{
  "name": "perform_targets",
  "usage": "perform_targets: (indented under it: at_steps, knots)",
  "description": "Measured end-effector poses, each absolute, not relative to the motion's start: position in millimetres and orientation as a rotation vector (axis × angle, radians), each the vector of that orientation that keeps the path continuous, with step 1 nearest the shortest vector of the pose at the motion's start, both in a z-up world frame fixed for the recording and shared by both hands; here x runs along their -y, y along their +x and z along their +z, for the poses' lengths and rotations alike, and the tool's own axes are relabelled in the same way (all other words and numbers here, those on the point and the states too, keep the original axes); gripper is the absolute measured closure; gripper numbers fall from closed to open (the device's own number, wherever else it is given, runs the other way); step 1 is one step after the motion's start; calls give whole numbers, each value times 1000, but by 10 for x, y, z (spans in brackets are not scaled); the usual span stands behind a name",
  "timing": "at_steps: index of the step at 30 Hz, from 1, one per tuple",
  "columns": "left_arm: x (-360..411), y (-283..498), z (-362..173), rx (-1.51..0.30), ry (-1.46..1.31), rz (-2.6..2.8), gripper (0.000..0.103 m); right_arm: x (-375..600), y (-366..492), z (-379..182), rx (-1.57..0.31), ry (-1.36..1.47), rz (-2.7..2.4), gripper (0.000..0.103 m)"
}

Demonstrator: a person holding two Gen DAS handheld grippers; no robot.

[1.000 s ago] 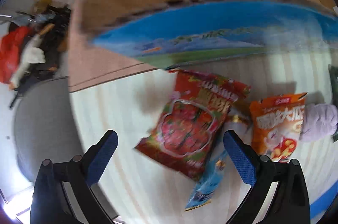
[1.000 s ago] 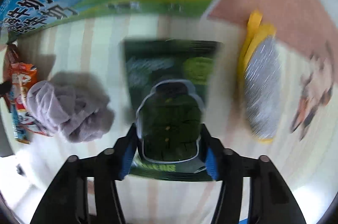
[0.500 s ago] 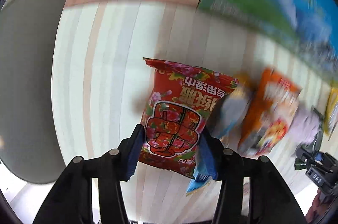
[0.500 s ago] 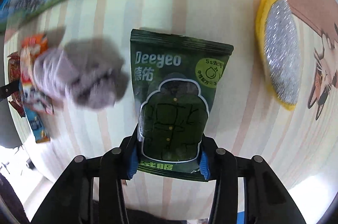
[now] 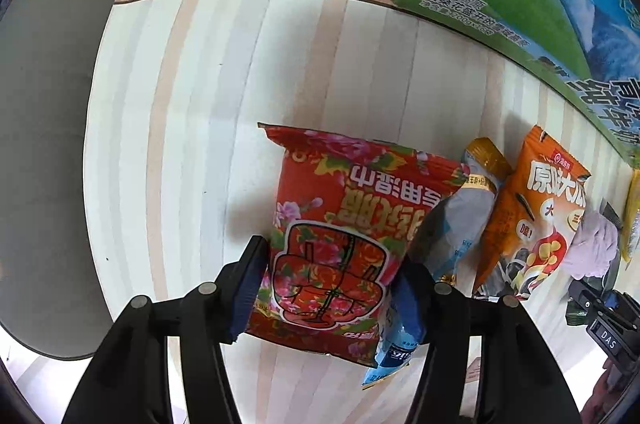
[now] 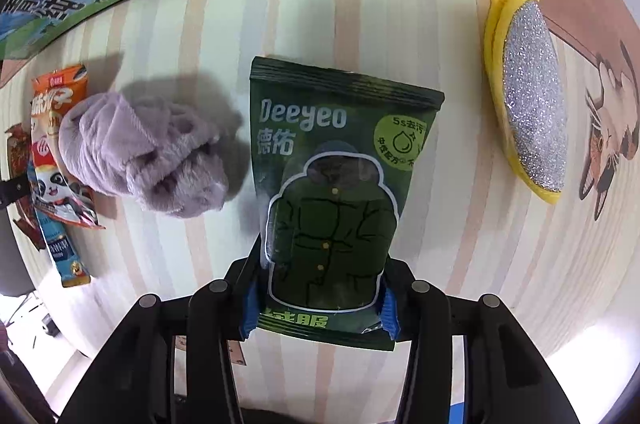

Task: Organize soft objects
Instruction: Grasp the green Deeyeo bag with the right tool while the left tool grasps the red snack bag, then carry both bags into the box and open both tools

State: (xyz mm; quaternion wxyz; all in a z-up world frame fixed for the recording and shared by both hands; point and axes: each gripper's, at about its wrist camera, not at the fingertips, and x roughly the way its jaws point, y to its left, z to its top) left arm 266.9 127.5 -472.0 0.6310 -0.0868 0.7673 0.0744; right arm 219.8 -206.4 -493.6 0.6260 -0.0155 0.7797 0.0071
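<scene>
My left gripper (image 5: 326, 294) clamps the red floral packet (image 5: 352, 236) at lower centre of its frame, its Chinese print upside down. My right gripper (image 6: 318, 294) pinches the green "Deeyeo" packet (image 6: 340, 191) at centre; its bottom characters are partly hidden.

Left gripper (image 5: 328, 288) and right gripper (image 6: 320, 294) both clamped, pointing down.

Right tongs (image 6: 318, 304) grip the green Deeyeo pouch (image 6: 336, 179) above the striped table (image 6: 460, 224).
</scene>
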Motion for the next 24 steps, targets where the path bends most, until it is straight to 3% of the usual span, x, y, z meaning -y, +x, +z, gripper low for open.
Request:
perform_targets:
  at_steps: [7, 13, 20, 24]
  knots:
    - [-1232, 2620, -4620, -1737, -176, 172, 57, 1908, 2284, -4888, -1791, -26, 8, 58]
    - [-1252, 2419, -4174, -1652, -171, 157, 58, 1891, 2236, -4565, -1753, 16, 69, 64]
    - [-1027, 2238, -3292, -1517, -257, 5, 58, 1859, 2116, -3708, -1640, 117, 220, 64]
    - [-797, 2608, -2892, -1466, -286, -107, 58, 1836, 2365, -3105, -1543, 142, 269, 64]
